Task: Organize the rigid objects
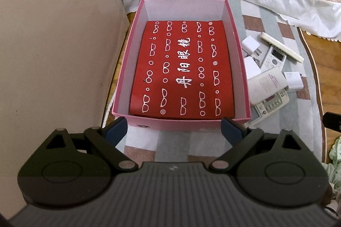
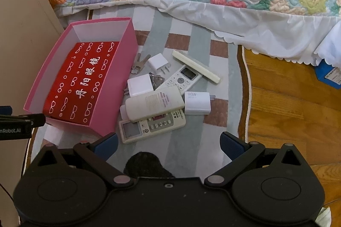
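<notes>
The right gripper [image 2: 168, 145] hangs wide apart and empty above the striped rug [image 2: 183, 150]; the left gripper [image 1: 173, 131], equally wide, faces the open pink cardboard box [image 1: 181, 123]. Beside that box lies the heap: a cream plastic bottle [image 2: 154, 103] resting across a beige remote control [image 2: 152, 125], white chargers, keys [image 2: 139, 64]. Gripping the bottle carelessly would probably roll it off and scatter the pile; what lies beneath is unclear.

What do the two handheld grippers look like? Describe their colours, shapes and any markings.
Both the left gripper and the right gripper are matte black. Each has two rounded housings, pivoting link arms with silver rivets, and blue-padded jaws. The left one's body is ribbed. In the right wrist view, white lettering ending "nRobot.AI" shows on the left gripper's side.
</notes>
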`<state>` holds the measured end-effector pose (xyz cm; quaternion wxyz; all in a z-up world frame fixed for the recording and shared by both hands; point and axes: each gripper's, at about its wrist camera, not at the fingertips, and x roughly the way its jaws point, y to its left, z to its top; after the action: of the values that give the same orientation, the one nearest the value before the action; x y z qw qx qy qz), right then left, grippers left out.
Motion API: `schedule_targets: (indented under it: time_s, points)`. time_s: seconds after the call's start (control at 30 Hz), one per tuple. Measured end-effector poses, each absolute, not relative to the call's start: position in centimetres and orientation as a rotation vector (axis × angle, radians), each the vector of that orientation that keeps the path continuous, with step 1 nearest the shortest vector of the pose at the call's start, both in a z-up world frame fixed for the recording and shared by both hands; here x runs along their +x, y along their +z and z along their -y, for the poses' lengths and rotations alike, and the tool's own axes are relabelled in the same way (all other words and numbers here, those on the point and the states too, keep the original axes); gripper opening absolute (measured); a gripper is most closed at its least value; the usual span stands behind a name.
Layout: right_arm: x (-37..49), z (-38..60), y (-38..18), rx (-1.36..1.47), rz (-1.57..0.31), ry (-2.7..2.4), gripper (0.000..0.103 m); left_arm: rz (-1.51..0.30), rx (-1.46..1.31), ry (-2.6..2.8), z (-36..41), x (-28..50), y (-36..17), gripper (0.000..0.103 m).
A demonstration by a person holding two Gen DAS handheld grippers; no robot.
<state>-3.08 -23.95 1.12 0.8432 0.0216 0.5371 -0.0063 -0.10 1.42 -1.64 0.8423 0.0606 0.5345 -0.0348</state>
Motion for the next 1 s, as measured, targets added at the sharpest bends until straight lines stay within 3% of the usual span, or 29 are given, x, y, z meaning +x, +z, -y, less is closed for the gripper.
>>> schedule_targets:
  time_s: [1.0]
  points:
    - [-3.5,24.6,-0.1,0.111,-1.169,-0.034,0.103,-1.154,0.165,-0.076,-0.7,0.0,-2.4,0.095]
